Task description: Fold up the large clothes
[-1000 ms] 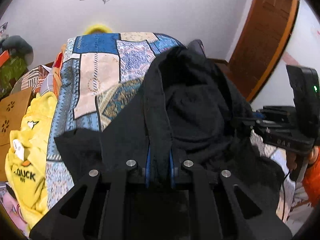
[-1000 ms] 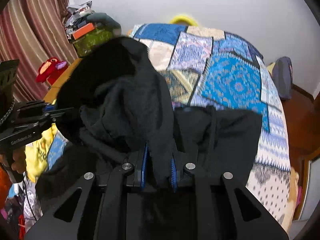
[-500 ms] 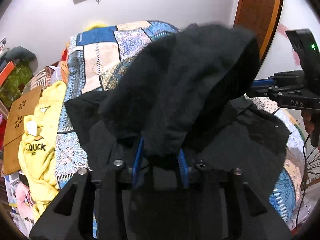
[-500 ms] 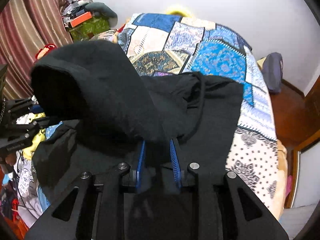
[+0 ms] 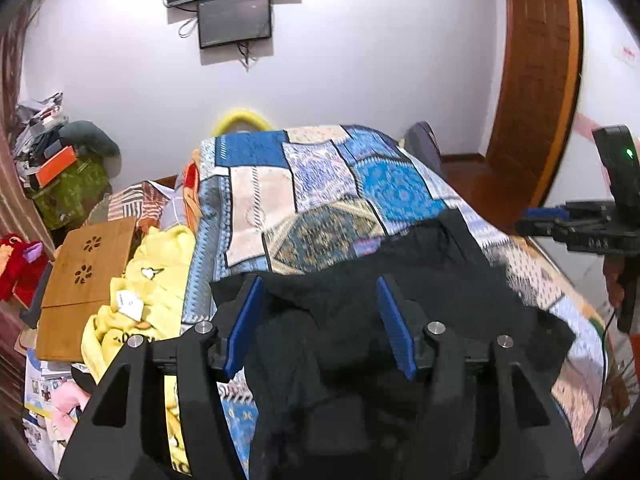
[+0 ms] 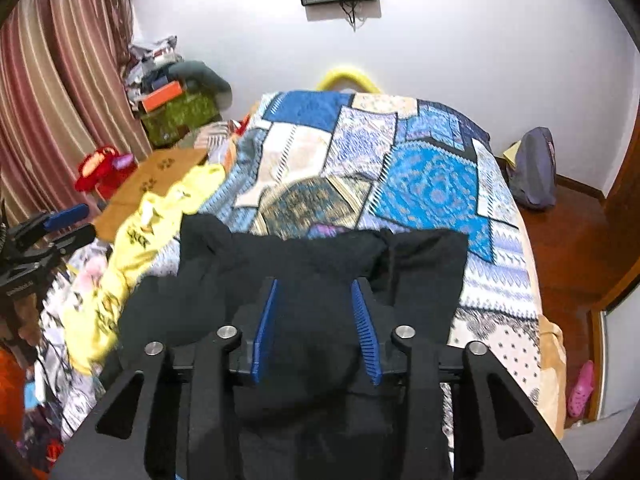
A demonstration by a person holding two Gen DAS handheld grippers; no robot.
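A black hooded garment [image 5: 440, 280] lies spread on the near end of the bed, also filling the middle of the right wrist view [image 6: 320, 256]. My left gripper [image 5: 318, 284] hovers above it, its jaws opening, blue pads [image 5: 244, 320] wide apart and pressing on nothing. My right gripper [image 6: 315, 284] hangs over the same cloth, jaws also opening, pads [image 6: 366, 336] clear of the fabric. The black cloth shows in the gap of each gripper but lies below it. Each gripper appears at the other view's edge: the right gripper [image 5: 580, 228], the left gripper [image 6: 52, 224].
A patchwork bedspread [image 5: 320, 184] covers the bed. A yellow garment [image 5: 156, 280] and a wooden lap table [image 5: 88, 264] lie along its left side, with clutter and a red toy [image 6: 100, 168] beyond. A backpack [image 6: 532, 168] sits on the floor by the wooden door [image 5: 532, 80].
Both grippers held the black hood, lifted it and swung it over the garment. Now both have let go and risen, and the garment lies flatter on the bed.
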